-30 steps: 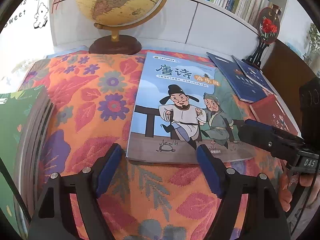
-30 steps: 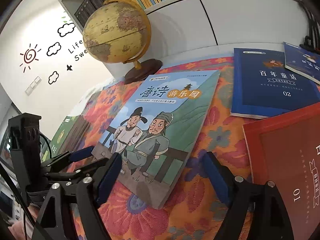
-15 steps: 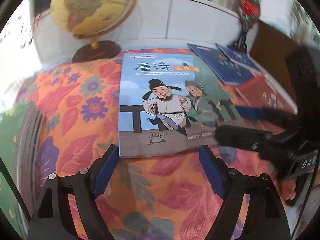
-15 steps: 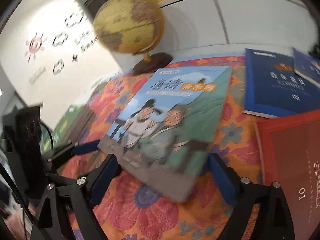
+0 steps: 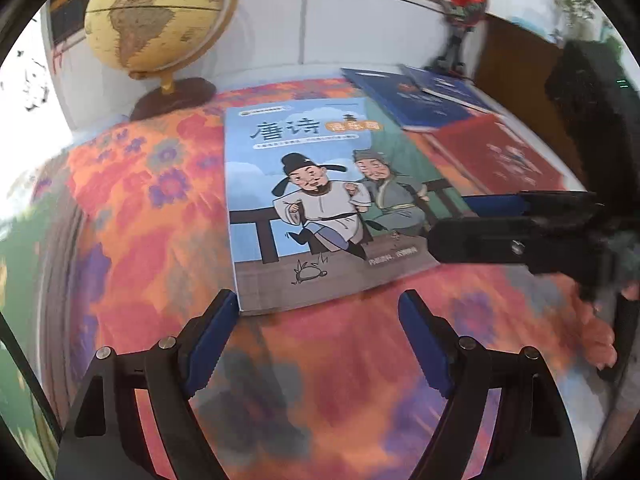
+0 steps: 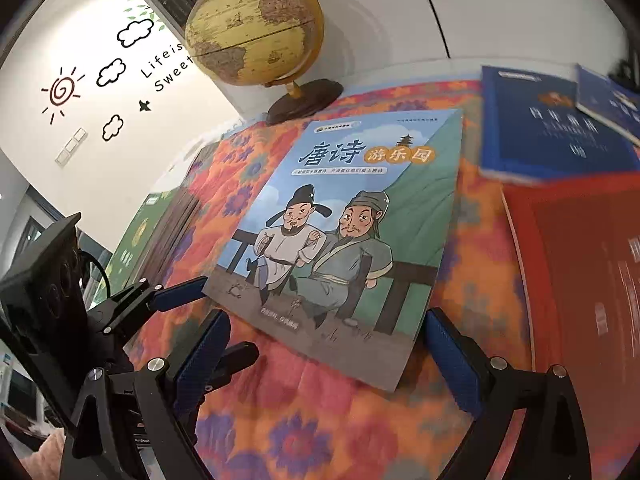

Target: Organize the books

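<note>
Flower-patterned cloth covers the counter [image 6: 288,412], and the cartoon-cover book [image 6: 352,220] lies flat on it, in front of the globe [image 6: 256,28]. My right claw [image 6: 324,356] has just been opening and now gapes wide around the book's near edge, nothing clamped; earlier it stood narrower. I read that as lining up for a pick. My left claw [image 5: 316,344] hangs open by the book's near corner, gripping nothing. Blue books [image 6: 536,124] lie beside it.

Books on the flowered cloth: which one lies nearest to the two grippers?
The cartoon-cover book with two robed men. Its near edge lies just before both open grippers; the blue books and red book lie beyond or beside it.
</note>
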`<state>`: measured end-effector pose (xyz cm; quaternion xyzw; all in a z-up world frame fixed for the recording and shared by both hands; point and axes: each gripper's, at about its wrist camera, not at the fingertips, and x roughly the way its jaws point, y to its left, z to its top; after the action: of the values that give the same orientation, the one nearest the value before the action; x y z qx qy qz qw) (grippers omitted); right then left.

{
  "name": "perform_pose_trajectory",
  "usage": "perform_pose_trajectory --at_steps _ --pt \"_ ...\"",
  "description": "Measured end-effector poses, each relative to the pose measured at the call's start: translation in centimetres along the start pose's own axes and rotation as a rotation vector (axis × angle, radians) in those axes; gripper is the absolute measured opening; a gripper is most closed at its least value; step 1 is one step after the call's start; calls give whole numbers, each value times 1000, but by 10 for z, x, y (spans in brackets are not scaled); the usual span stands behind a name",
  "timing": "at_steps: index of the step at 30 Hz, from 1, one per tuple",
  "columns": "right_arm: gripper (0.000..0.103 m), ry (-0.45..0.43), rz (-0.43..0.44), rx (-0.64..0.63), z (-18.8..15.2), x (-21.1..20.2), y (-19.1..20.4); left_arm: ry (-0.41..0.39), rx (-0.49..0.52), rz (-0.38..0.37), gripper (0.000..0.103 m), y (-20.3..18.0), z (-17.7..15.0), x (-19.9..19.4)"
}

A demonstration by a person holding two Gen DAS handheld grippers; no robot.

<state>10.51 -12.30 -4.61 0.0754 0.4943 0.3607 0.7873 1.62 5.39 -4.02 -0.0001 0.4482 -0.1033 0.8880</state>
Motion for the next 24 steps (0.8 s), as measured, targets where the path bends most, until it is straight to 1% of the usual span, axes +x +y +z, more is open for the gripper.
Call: perform_pose_trajectory --at_steps 1,2,4,5,6,8,9,10,11,12,14,16,18,19,22,24 --pt "97 8 8 9 -7 -5 0 26 -9 -58 80 -4 -11 -11" --pt "97 22 26 12 -18 -11 1 50 -14 -91 80 -5 -19 -16" --pt "97 63 103 -12 -34 -21 1 95 -26 -141 80 -4 -33 -27" --pt "96 89 169 -13 -41 -26 -3 106 -42 -148 80 0 -35 -29" --pt "95 90 189 0 -43 -29 -8 112 -81 -158 80 8 -35 -30" --pt "80 88 239 65 -42 -31 -27 114 -160 -192 79 27 -27 -28" --pt "76 84 276 112 -40 -30 -37 110 -203 -199 79 37 -22 -23" --pt "65 83 303 162 -37 -28 -48 107 -250 -208 73 46 -18 -17" --pt "52 87 317 205 -35 -25 -59 99 -280 -221 72 51 -15 -15" --pt "46 94 322 220 -34 -23 -63 97 -307 -239 71 56 -11 -12" --pt "30 112 342 250 -32 -18 -73 113 -379 -282 71 66 -4 -6" --pt "23 132 362 297 -28 -14 -82 129 -421 -316 71 72 1 0" --pt "22 141 364 299 -23 -10 -81 130 -438 -335 70 76 4 4" --pt "22 143 360 282 -21 -10 -79 126 -439 -335 66 76 7 8" --pt "23 125 369 250 -15 -3 -73 110 -440 -329 64 75 11 10" --pt "22 120 370 243 -14 -2 -74 98 -448 -301 56 76 12 11"
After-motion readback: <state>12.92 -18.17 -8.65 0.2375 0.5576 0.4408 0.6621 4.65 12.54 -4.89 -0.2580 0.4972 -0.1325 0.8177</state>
